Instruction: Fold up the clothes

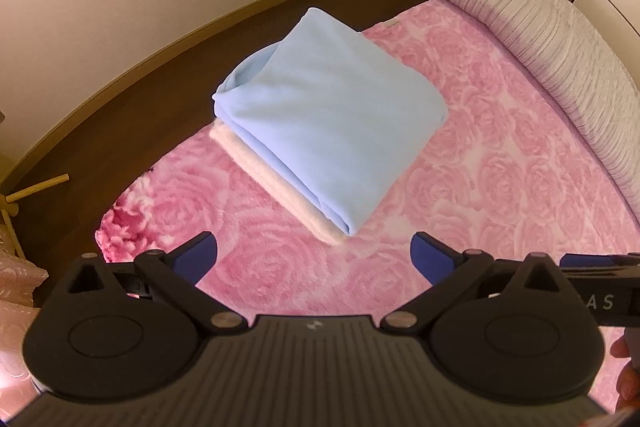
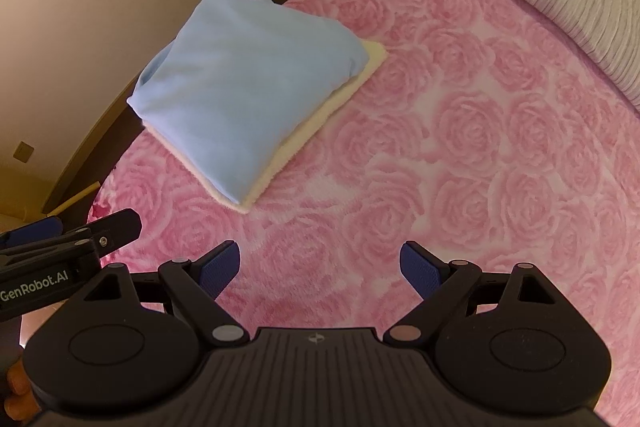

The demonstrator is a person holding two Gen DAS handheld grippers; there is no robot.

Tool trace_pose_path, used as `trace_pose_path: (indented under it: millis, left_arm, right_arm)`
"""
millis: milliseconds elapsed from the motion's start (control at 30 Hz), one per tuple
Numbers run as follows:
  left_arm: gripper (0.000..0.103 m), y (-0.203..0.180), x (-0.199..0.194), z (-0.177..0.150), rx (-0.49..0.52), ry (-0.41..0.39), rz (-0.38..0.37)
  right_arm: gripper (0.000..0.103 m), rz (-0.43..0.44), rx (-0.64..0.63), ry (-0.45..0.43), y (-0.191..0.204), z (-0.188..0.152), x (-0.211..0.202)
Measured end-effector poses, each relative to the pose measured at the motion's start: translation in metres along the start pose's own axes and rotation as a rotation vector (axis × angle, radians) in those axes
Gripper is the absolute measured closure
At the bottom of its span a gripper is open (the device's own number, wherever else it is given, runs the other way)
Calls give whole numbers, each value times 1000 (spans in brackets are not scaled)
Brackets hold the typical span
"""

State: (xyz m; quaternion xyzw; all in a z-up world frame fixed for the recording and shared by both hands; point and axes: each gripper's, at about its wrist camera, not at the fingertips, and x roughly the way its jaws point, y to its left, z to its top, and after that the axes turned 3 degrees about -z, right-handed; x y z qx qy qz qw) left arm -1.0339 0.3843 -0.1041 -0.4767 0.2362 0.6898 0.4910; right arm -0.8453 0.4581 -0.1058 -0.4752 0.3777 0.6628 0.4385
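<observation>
Pale blue cloth sits folded into a neat square, the blue garment (image 1: pixel 332 131) resting on top of a cream folded piece (image 1: pixel 276 187) whose fuzzy edge peeks out along the near side. We read this as a stack: finished items piled one on the other at the far left of the bed, close to its edge, so the wide stretch of pink rose blanket (image 1: pixel 480 187) to the right stays free for spreading the next piece.

We hold both tools back from the pile, well apart from it and low over the blanket. Our left tool (image 1: pixel 314 255) is released, its blue pads spread wide with nothing between them. Our right tool (image 2: pixel 320 263) is likewise released and holds nothing. In the right wrist view the left tool shows just beside it at the near left, so the two hover side by side.

A grey ribbed bolster (image 1: pixel 540 27) runs along the far right of the bed. We judge this fold complete.
</observation>
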Motion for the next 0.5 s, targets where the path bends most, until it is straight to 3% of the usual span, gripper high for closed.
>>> trace_pose_path:
  millis: [500]
  left_arm:
    - [1, -3, -8, 6, 46, -76, 66]
  right_arm:
    - [13, 13, 7, -10, 4, 4, -2]
